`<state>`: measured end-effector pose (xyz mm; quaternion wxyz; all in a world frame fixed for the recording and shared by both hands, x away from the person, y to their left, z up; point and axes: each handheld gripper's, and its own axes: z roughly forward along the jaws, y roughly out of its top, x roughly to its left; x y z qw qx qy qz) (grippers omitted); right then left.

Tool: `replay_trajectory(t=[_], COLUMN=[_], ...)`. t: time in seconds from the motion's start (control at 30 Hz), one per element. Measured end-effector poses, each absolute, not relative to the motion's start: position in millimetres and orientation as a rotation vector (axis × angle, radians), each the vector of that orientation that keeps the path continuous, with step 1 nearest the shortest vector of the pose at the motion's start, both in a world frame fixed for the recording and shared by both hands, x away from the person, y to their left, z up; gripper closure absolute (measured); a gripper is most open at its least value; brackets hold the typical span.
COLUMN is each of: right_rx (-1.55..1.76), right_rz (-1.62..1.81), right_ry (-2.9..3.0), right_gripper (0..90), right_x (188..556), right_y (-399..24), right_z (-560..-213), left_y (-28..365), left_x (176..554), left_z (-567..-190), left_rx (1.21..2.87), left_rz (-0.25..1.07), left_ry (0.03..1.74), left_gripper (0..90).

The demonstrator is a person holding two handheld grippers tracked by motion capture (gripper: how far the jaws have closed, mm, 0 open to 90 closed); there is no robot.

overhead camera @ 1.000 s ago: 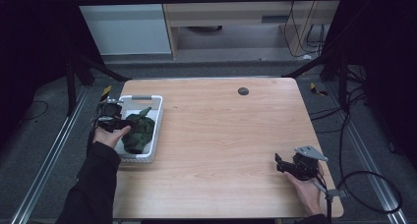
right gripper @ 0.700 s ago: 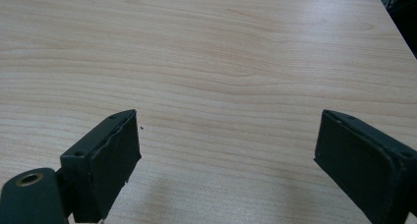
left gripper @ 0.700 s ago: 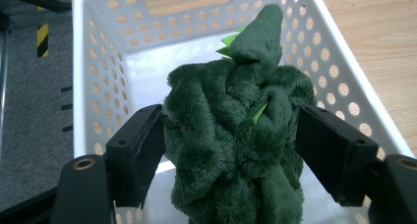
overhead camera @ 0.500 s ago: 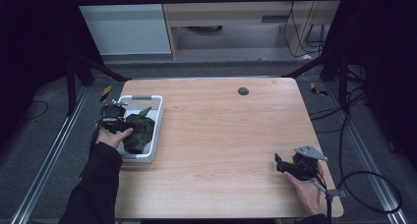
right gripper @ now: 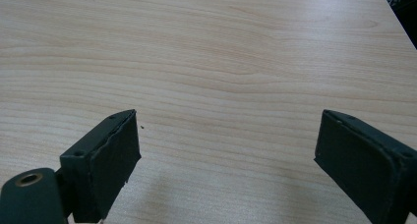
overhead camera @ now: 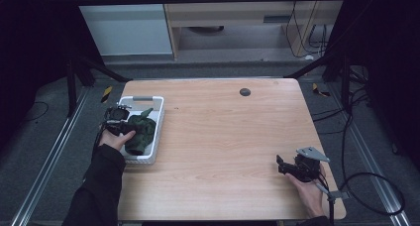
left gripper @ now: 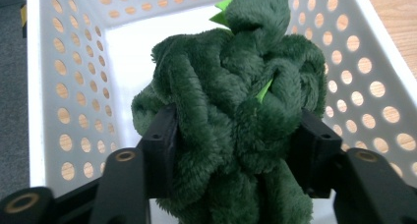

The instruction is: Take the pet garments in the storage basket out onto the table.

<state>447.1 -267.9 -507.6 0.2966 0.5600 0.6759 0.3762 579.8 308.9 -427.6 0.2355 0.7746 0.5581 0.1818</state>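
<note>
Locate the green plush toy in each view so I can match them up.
High view: plush toy lies at the table's left edge, inside the white basket, with the left claw on it.
Left gripper view: plush toy sits centre frame, squeezed between the two black jaws.
Right gripper view: wood tabletop ahead of its claw; no toy here.
Shared landmark: the basket's perforated wall.

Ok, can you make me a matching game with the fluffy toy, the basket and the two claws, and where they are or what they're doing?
Things:
1. dark green plush toy
2. white plastic basket with round holes
3. left claw
4. right claw

States:
A. open over bare wooden table
B. closed on the toy
C. stands at the table's left edge
D. squeezed between two black jaws

Pairs: 1-D, 2-C, 3-B, 4-A
</note>
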Motion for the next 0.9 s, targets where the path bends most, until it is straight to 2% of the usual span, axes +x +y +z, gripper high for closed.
replay_trajectory(t=[0.47, 0.9], right_rx=[1.485, 1.486], right_rz=[0.996, 0.994], right_ry=[1.806, 1.812], right_gripper=[9.6, 9.6], right_x=[447.6, 447.9], right_y=[-268.0, -267.6], right_z=[-507.9, -508.0], left_y=[309.1, 310.9], left_x=[579.9, 571.1], left_z=[-428.1, -410.4], left_rx=[2.16, 2.144], left_rz=[0.471, 0.487], left_ry=[1.552, 1.493], left_gripper=[67.4, 71.1])
